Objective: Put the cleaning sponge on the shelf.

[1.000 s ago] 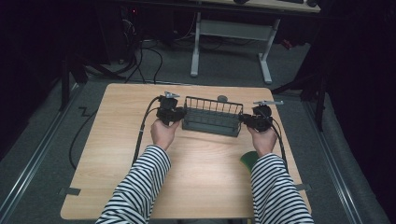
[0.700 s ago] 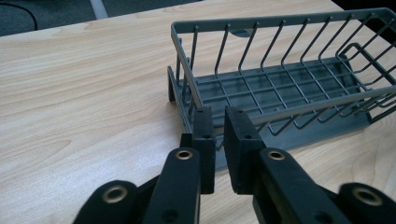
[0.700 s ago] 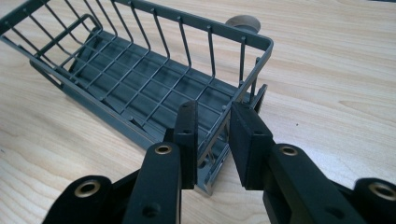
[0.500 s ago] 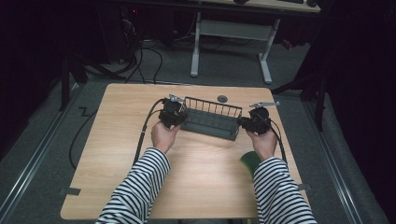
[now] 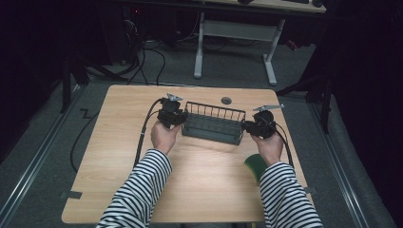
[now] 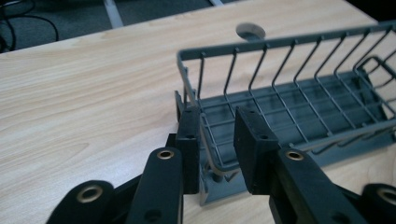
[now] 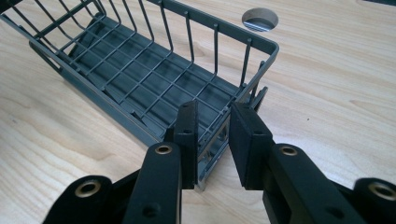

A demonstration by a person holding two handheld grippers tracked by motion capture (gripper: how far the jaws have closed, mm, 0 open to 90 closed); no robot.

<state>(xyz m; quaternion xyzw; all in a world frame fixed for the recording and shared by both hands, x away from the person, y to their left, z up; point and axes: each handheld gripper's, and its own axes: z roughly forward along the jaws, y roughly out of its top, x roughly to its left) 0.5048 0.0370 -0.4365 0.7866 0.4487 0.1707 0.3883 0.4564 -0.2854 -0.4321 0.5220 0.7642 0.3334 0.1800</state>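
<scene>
1. Rack: a dark grey wire dish rack (image 5: 212, 123) sits on the desk (image 5: 95, 156) near the far edge, about midway between the left and right edges, slightly skewed.
2. The left gripper (image 5: 172, 114) has its jaws partly open, straddling the rack's left end wire (image 6: 205, 140); contact is unclear.
3. The right gripper (image 5: 256, 124) likewise straddles the right end (image 7: 219, 126), jaws partly open.
4. A grommet hole (image 5: 226, 100) lies beyond the rack.
5. A green object (image 5: 253, 164) sits by the right sleeve.
</scene>
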